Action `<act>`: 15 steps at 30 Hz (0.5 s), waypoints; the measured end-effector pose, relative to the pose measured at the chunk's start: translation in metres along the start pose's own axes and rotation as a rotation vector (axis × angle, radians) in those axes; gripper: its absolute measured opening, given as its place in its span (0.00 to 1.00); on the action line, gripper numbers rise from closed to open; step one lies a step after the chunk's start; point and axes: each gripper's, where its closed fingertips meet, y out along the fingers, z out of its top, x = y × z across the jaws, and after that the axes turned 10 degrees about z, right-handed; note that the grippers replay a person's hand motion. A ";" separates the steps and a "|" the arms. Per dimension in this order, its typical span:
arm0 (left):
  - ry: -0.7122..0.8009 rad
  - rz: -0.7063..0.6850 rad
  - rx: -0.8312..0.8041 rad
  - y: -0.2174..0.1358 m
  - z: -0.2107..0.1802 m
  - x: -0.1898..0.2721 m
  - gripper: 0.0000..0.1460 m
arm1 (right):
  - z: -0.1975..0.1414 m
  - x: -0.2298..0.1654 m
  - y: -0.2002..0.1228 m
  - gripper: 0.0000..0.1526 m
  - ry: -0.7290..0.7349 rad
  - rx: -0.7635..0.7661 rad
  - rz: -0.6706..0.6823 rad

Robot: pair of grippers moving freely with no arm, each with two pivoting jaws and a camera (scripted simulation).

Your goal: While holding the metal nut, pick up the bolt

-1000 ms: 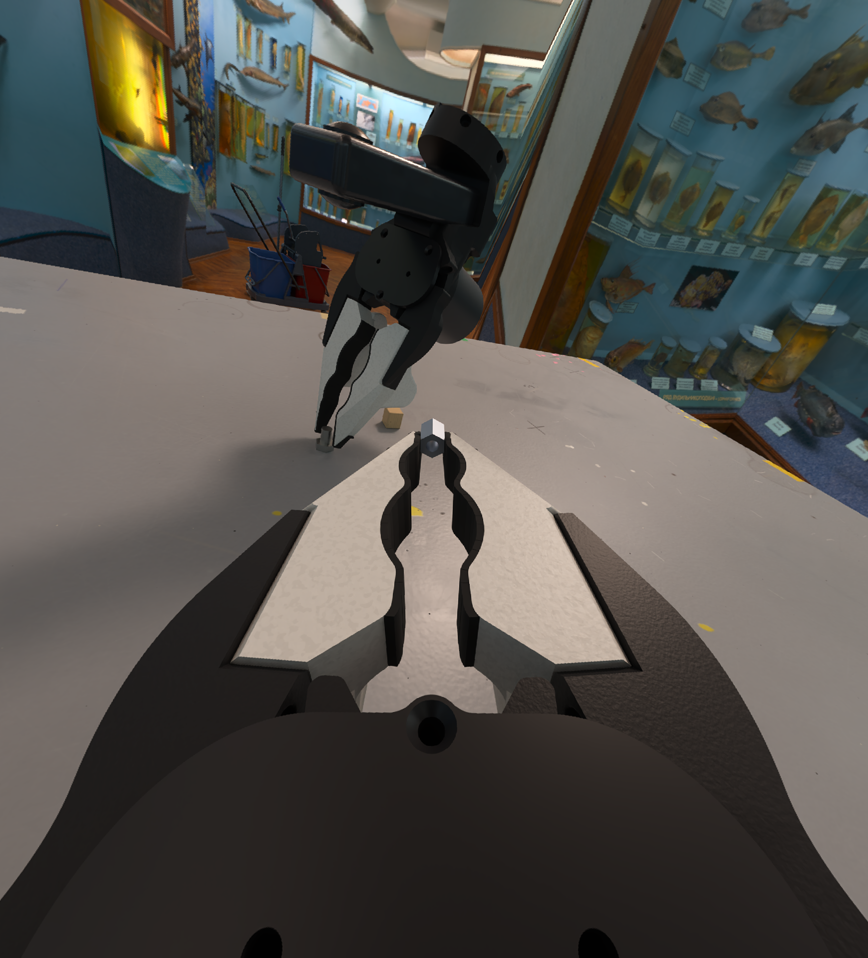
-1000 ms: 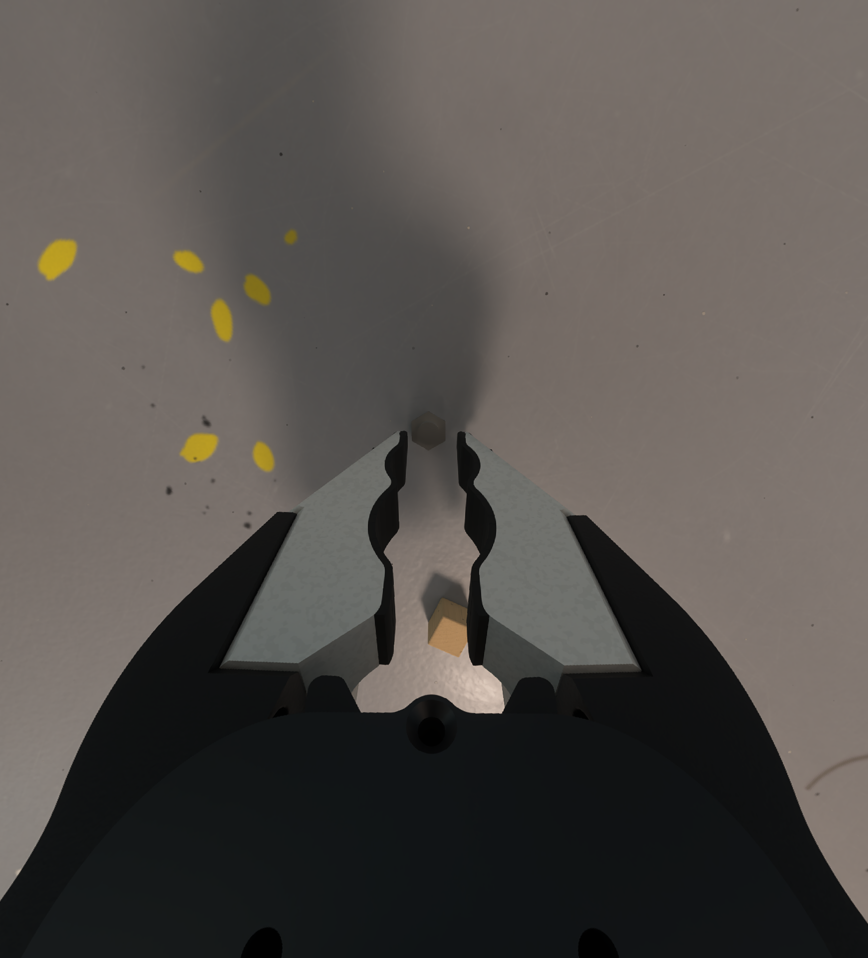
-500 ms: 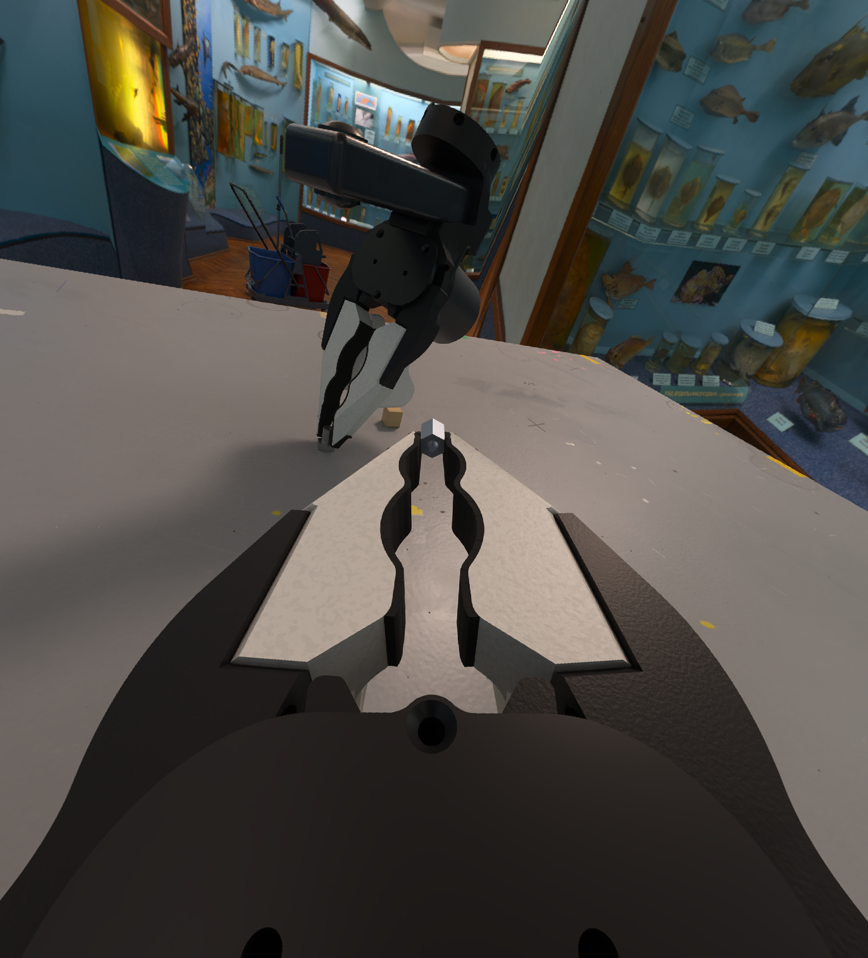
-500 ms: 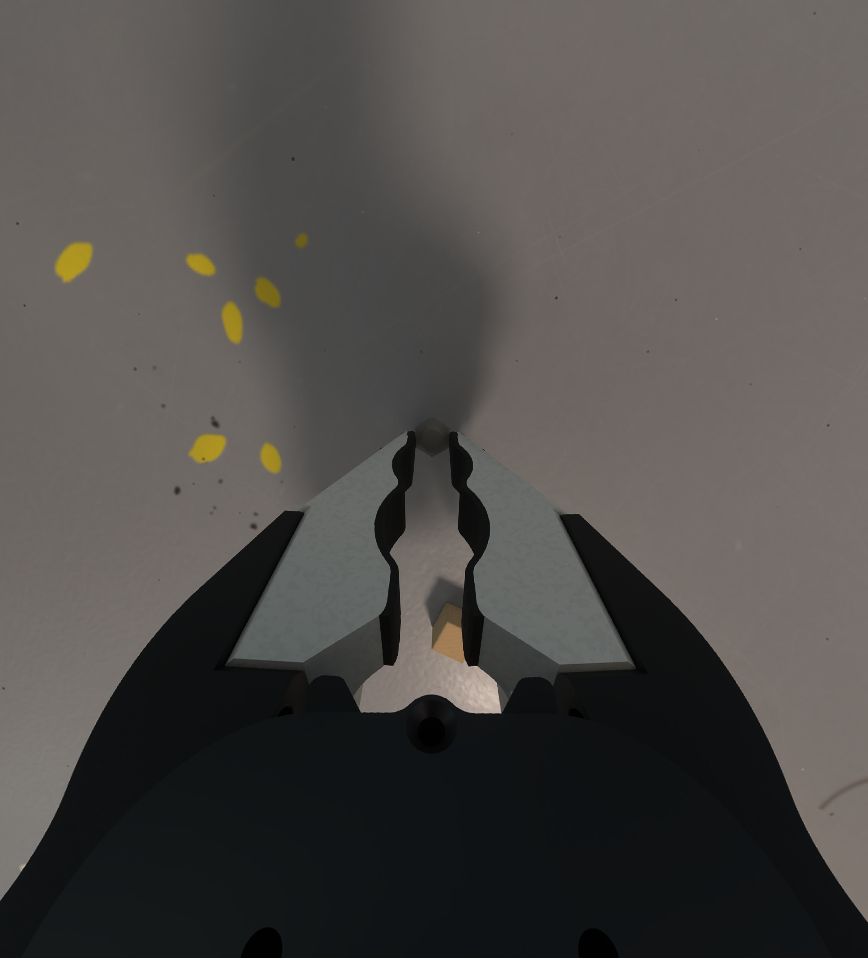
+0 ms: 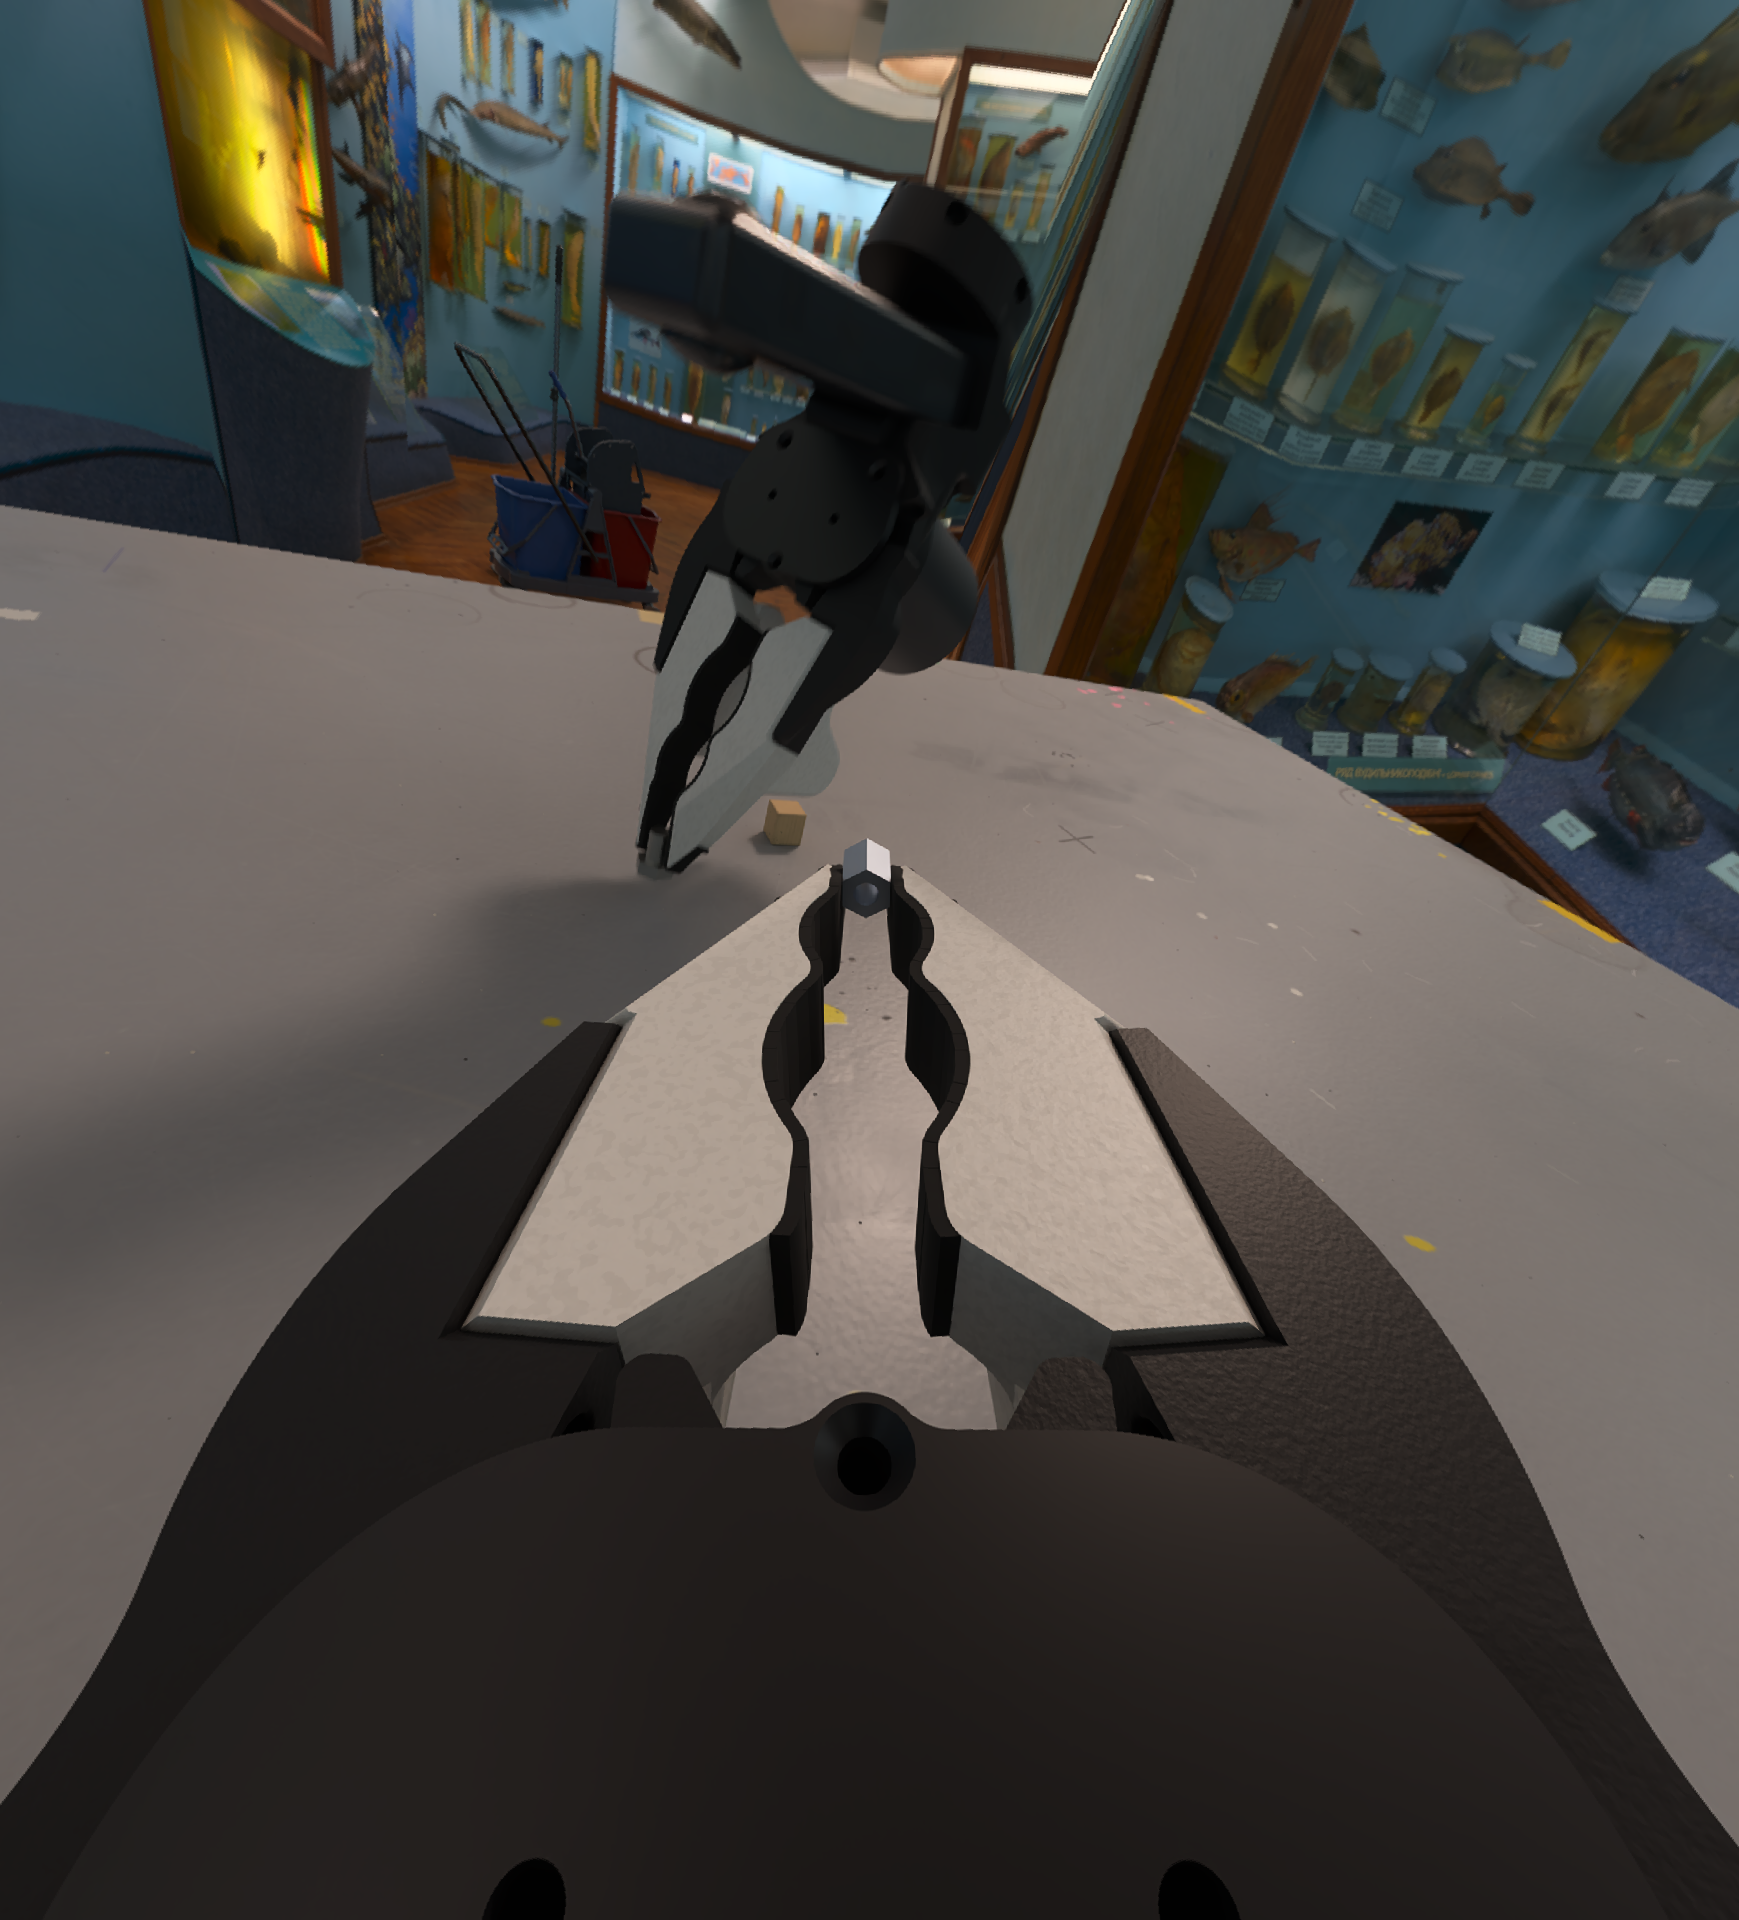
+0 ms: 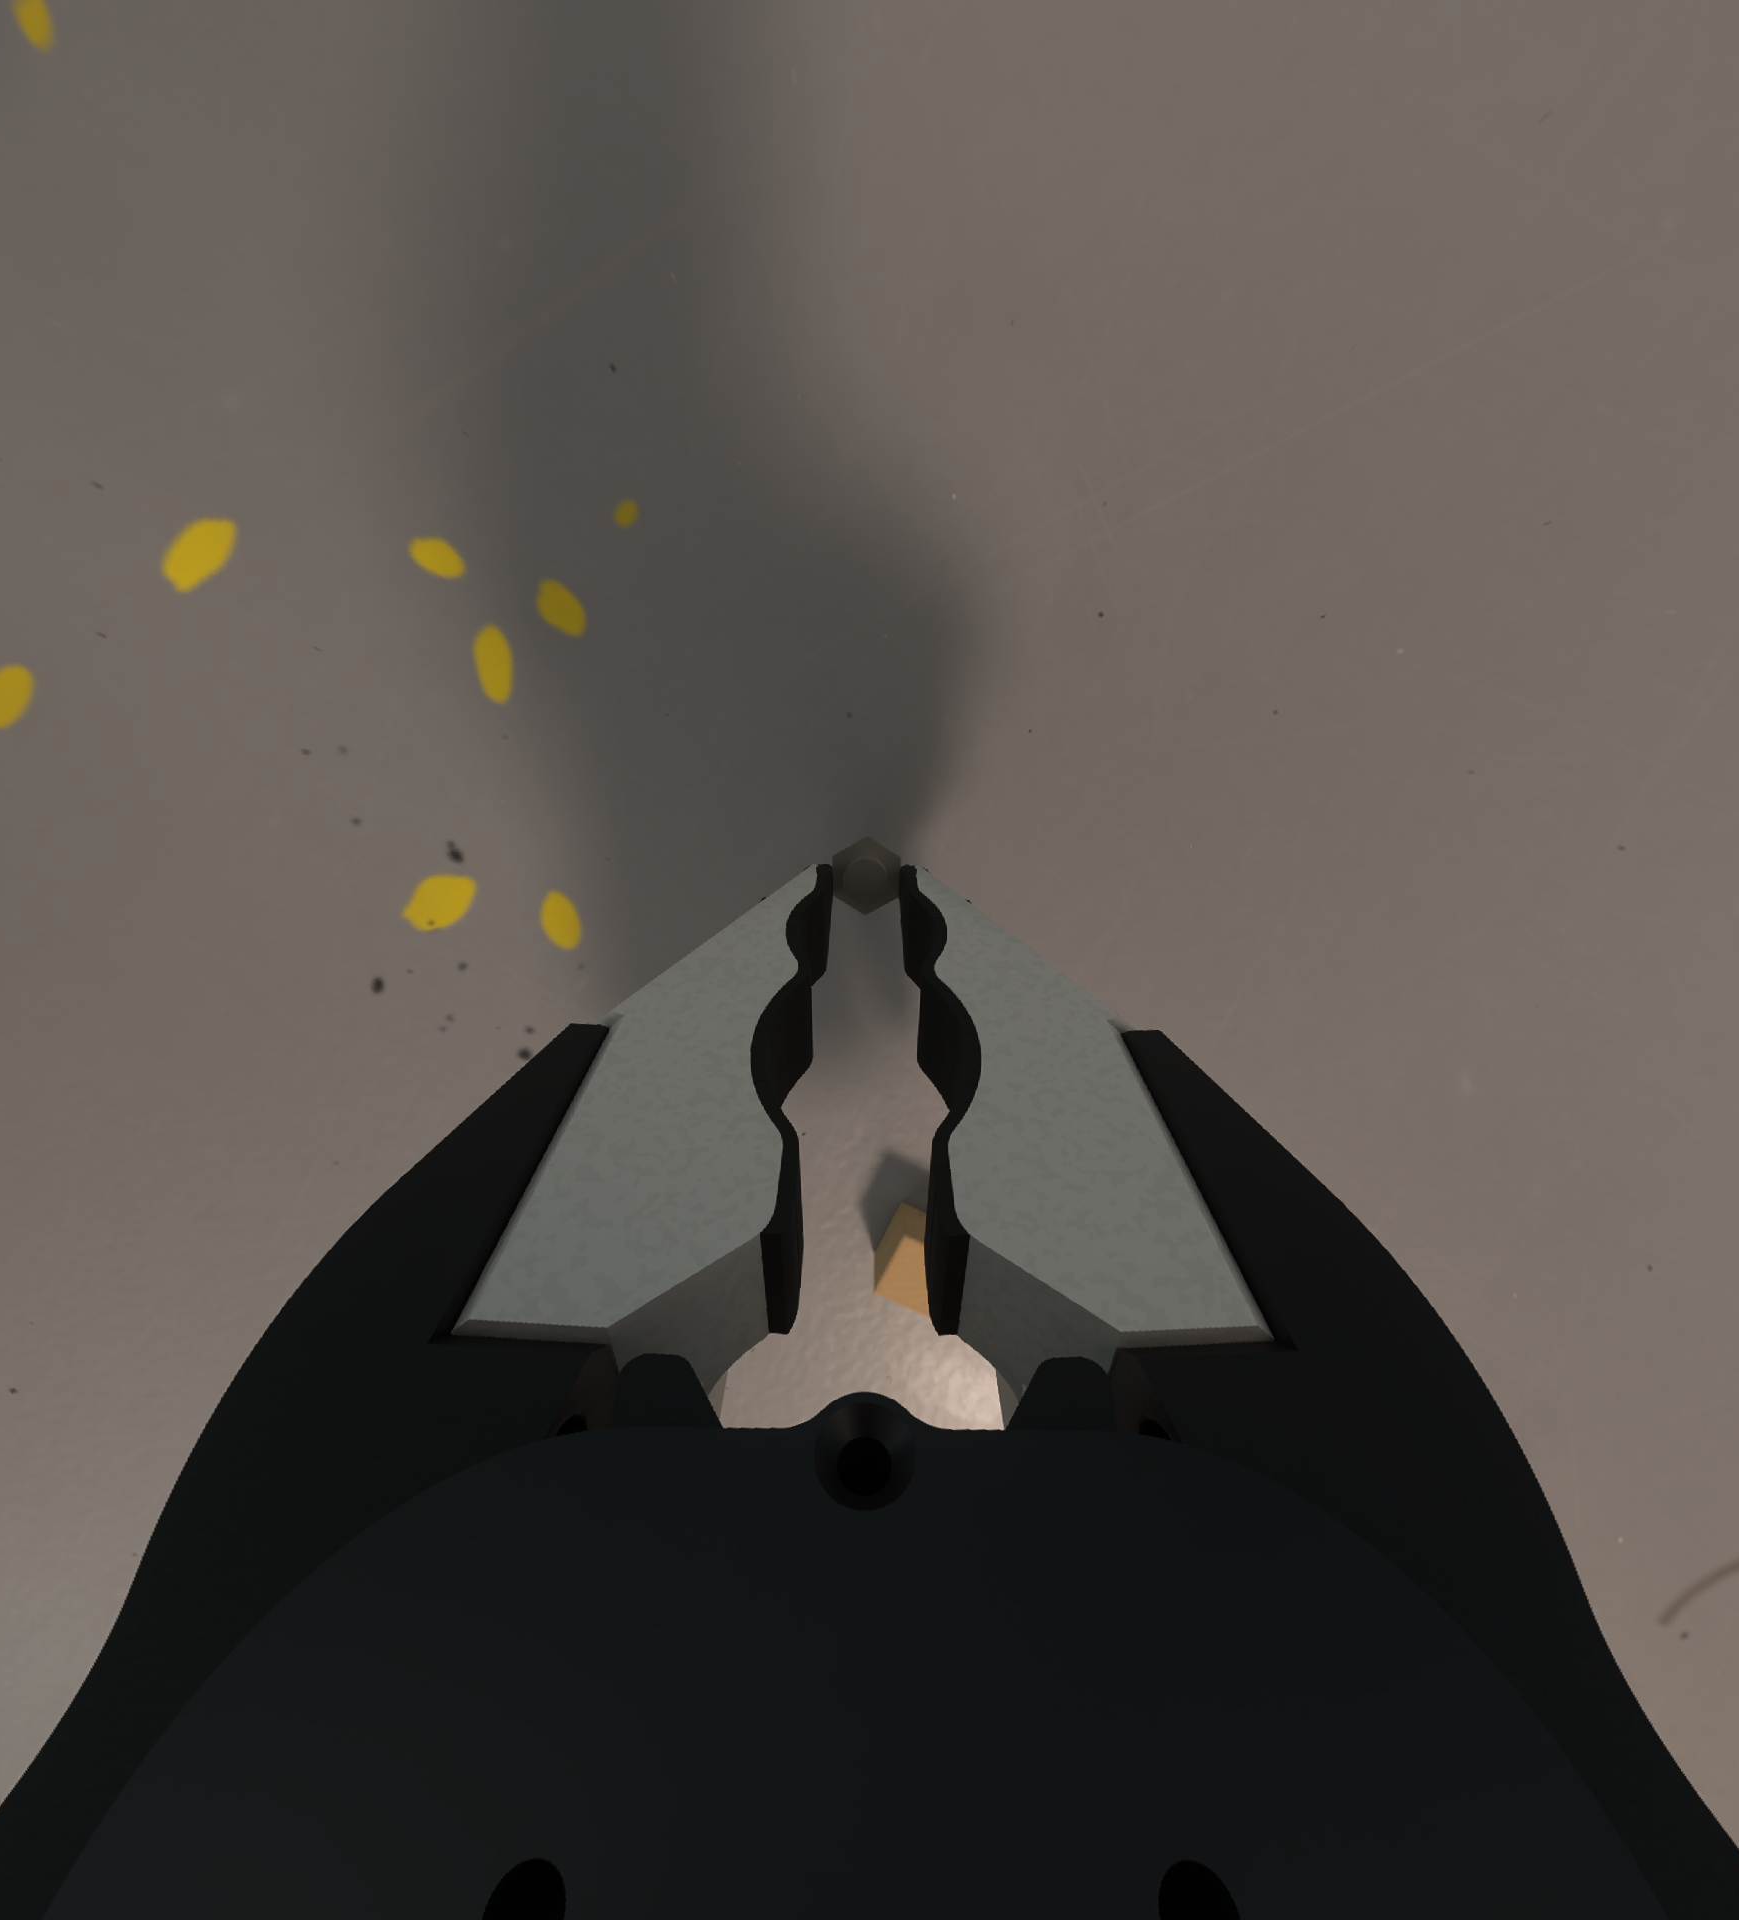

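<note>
My left gripper (image 5: 866,896) is shut on the small silver metal nut (image 5: 866,871), held at its fingertips above the grey table (image 5: 221,831). My right gripper (image 6: 865,883) points steeply down at the table (image 6: 1364,520), and its fingertips are shut on the grey hexagonal head of the bolt (image 6: 865,875). The bolt's shank is hidden. The right gripper also shows in the left wrist view (image 5: 662,854), just ahead and left of the nut, with its tips at the table surface.
A small tan cube (image 5: 785,823) lies on the table just right of the right gripper's tips; it also shows between the fingers in the right wrist view (image 6: 901,1268). Yellow paint spots (image 6: 491,665) mark the table. The table's far edge (image 5: 1364,821) runs behind.
The right gripper's fingers have closed from apart in front of the bolt to shut on its head, and the gripper seems to have risen slightly. The left gripper has kept still with the nut.
</note>
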 end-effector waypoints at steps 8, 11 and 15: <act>0.043 -0.040 -0.128 0.016 -0.010 0.008 0.05 | 0.005 -0.049 -0.063 0.08 -0.032 0.251 -0.196; 0.102 -0.070 -0.095 0.027 0.001 0.016 0.05 | -0.010 -0.074 -0.088 0.08 0.011 0.374 -0.354; 0.172 -0.096 -0.080 0.052 0.017 0.025 0.05 | -0.038 -0.104 -0.122 0.08 0.139 0.564 -0.590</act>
